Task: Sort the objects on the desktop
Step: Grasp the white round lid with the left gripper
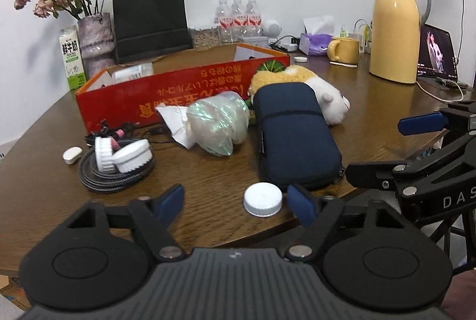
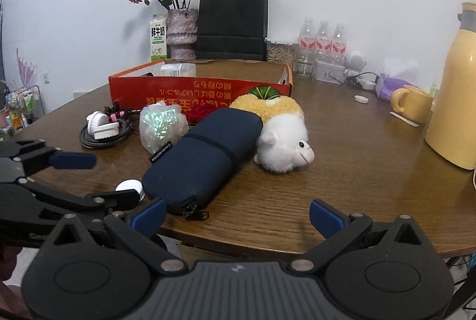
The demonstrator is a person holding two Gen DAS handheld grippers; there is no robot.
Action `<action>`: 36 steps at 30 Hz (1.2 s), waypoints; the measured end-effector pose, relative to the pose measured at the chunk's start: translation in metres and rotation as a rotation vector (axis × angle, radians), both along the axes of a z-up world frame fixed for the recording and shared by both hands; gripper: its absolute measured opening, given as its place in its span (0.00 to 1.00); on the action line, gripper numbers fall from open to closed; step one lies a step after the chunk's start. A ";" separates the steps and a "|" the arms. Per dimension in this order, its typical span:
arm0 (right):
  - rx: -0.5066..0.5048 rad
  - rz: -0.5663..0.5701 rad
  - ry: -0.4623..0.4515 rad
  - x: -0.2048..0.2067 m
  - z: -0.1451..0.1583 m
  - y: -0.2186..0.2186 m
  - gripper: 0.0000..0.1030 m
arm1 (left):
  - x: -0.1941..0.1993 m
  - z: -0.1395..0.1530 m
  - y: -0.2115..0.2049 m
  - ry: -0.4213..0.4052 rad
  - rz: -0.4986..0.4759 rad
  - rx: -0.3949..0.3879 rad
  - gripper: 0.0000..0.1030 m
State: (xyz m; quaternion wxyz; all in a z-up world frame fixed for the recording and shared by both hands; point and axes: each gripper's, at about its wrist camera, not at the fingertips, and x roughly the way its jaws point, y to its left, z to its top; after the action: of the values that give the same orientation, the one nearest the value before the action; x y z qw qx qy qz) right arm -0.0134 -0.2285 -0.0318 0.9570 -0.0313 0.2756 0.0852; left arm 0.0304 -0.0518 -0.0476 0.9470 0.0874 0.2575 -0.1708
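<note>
**White cap between the left tool's spread fingers**

The left tool hovers low over the near edge of the brown worktop, its blue-padded fingers apart and gripping nothing. A white cap lies flat on the wood between them, closer to the right-hand pad, with a gap on both sides. The right tool sits just beside it, also released, its fingers spread wide over bare wood at the worktop's edge.

Just ahead of the left tool and slightly right lies a navy zip pouch, its zipper end toward the tools; seen from the right tool it lies ahead and left. Ahead and left of the left tool, two white ridged lids rest on a coiled dark cable, with a small white pebble-shaped case beside them. Beyond the pouch sit a crinkled iridescent bundle and a yellow-and-white plush toy, the pouch's far end leaning on the plush. Behind these stands an open red cardboard box. Farther back are a black paper bag, a vase of dried roses, a milk carton and a yellow thermos jug.
</note>
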 end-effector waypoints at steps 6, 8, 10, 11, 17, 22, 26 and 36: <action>-0.001 0.029 -0.002 0.006 -0.001 0.007 1.00 | 0.000 -0.001 0.001 0.006 -0.023 -0.017 0.28; -0.001 0.040 -0.005 0.008 0.000 0.012 1.00 | 0.001 -0.001 0.004 0.005 0.004 -0.020 0.28; -0.007 0.048 -0.006 0.011 0.000 0.017 1.00 | 0.002 0.000 0.010 0.007 0.035 -0.028 0.28; -0.011 0.051 -0.006 0.013 0.000 0.020 1.00 | 0.003 0.000 0.012 0.008 0.049 -0.031 0.28; -0.027 0.059 -0.016 0.021 0.003 0.033 1.00 | 0.005 0.003 0.018 -0.009 0.083 -0.030 0.28; -0.031 0.051 -0.010 0.030 0.005 0.039 1.00 | 0.007 0.004 0.023 -0.019 0.115 -0.030 0.28; -0.035 0.056 -0.010 0.035 0.006 0.045 1.00 | 0.010 0.006 0.029 -0.028 0.145 -0.033 0.28; -0.027 0.017 0.030 0.060 0.003 0.057 1.00 | 0.019 0.007 0.045 -0.034 0.208 -0.054 0.28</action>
State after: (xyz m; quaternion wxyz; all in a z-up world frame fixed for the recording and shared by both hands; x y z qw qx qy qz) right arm 0.0464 -0.1713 -0.0292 0.9515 -0.0454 0.2906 0.0899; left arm 0.0493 -0.0066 -0.0405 0.9659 0.0376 0.2445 -0.0768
